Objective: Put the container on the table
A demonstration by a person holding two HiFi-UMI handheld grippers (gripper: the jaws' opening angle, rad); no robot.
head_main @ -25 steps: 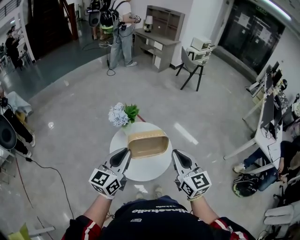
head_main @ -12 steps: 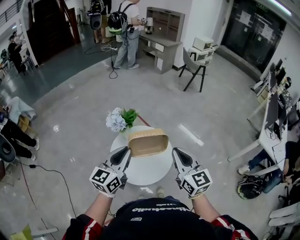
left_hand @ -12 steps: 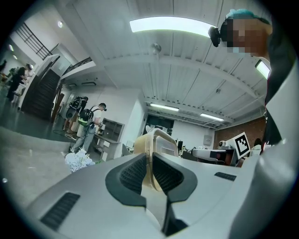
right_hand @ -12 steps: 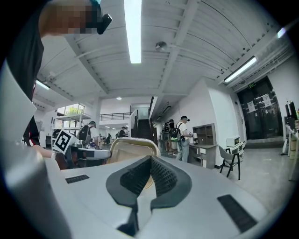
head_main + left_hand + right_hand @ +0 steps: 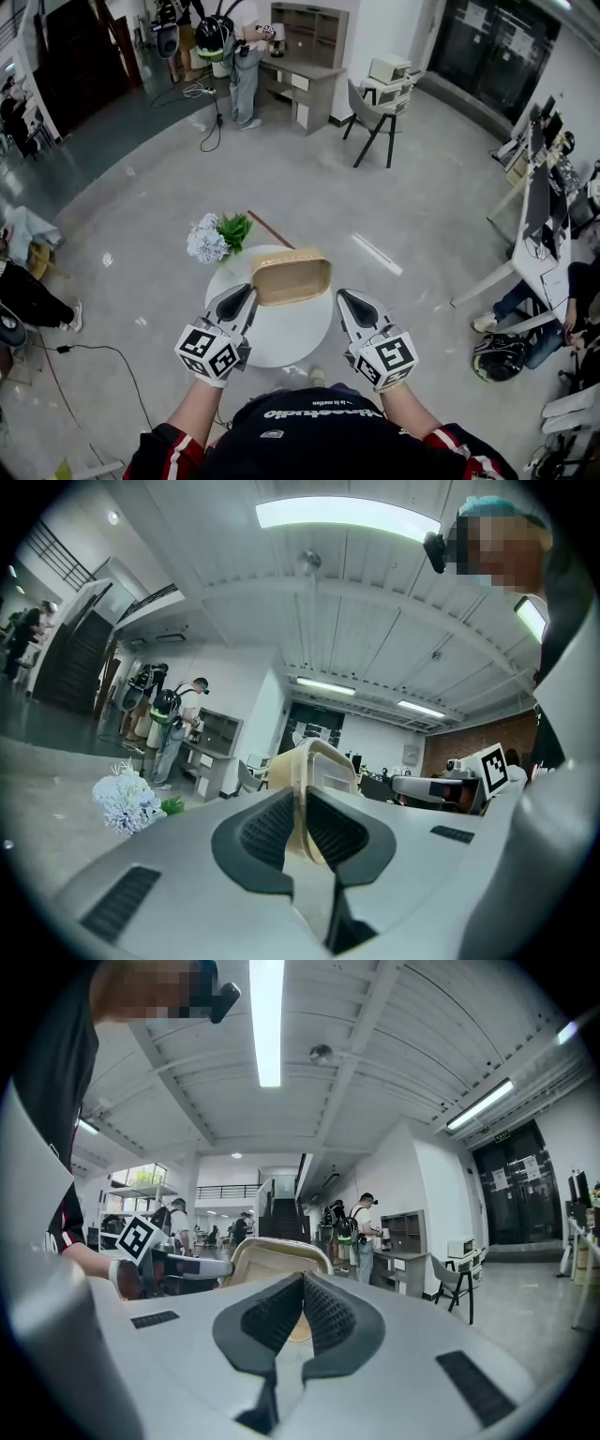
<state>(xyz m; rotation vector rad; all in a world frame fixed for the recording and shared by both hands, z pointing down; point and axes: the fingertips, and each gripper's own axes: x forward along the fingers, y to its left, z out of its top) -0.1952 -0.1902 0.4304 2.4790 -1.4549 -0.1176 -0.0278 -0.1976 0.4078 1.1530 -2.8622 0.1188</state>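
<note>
Over the round white table (image 5: 281, 339), seen from the head view, the tan container (image 5: 292, 276) sits between the two grippers, its far edge reaching past the tabletop rim. That view does not show whether it rests on the table or hangs just above it. A bunch of pale flowers (image 5: 208, 242) stands just beside its left end.

The head view shows only the jaw tips meeting the container's ends. In the left gripper view, the left gripper (image 5: 300, 808) has its ribbed pads pinched on the container's (image 5: 323, 761) thin cream wall, which rises upright between them, and the flowers (image 5: 127, 801) are off to the left. In the right gripper view, the right gripper (image 5: 301, 1288) has its pads drawn together, a sliver of tan caught low between them, and the container's (image 5: 272, 1255) rounded rim just beyond.

Both forearms reach forward from the body, side by side. The left gripper (image 5: 239, 298) and right gripper (image 5: 349, 302) angle slightly inward, with their marker cubes nearest the person.
</note>
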